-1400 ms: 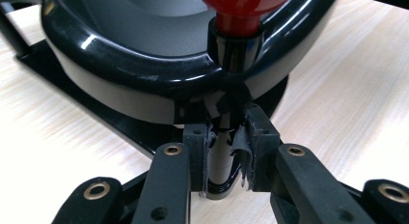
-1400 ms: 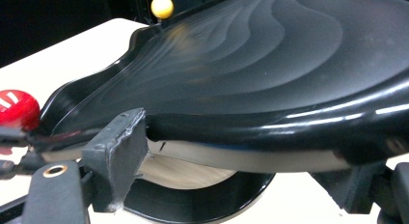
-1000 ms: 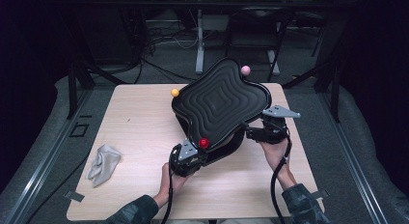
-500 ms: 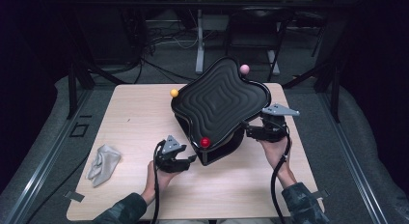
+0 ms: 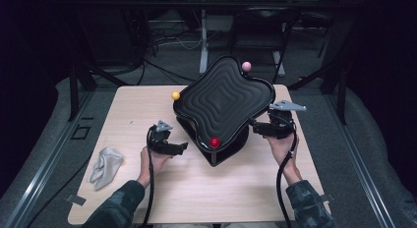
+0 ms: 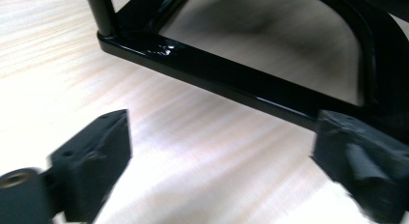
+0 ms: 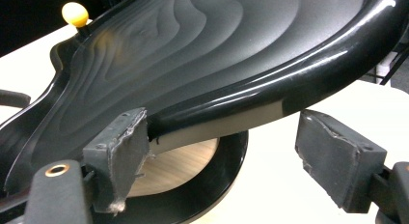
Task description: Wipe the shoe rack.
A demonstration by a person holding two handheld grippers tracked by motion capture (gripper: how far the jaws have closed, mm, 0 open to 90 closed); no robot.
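Note:
A black wavy tray (image 5: 221, 100) stands tilted on a black stand at the table's middle, with a yellow knob (image 5: 175, 95), a pink knob (image 5: 246, 66) and a red knob (image 5: 215, 142) on its rim. My left gripper (image 5: 183, 147) sits left of the red knob, apart from the tray. Its jaws have just been opening, and in the left gripper view the left gripper (image 6: 226, 171) has only bare table between them, with the stand's base bar (image 6: 217, 74) ahead. My right gripper (image 5: 254, 126) is at the tray's right edge. The right gripper (image 7: 226, 161) stands open with the tray's rim (image 7: 270, 84) across its gap.
A crumpled grey cloth (image 5: 104, 166) lies near the table's (image 5: 142, 115) front left corner. The yellow knob (image 7: 74, 14) shows at the tray's far end in the right gripper view. Dark floor, cables and frame legs surround the table.
My left gripper has let go of the tray's front corner by the red knob, opened, and drawn back to the left over the table. The right gripper has stayed put.

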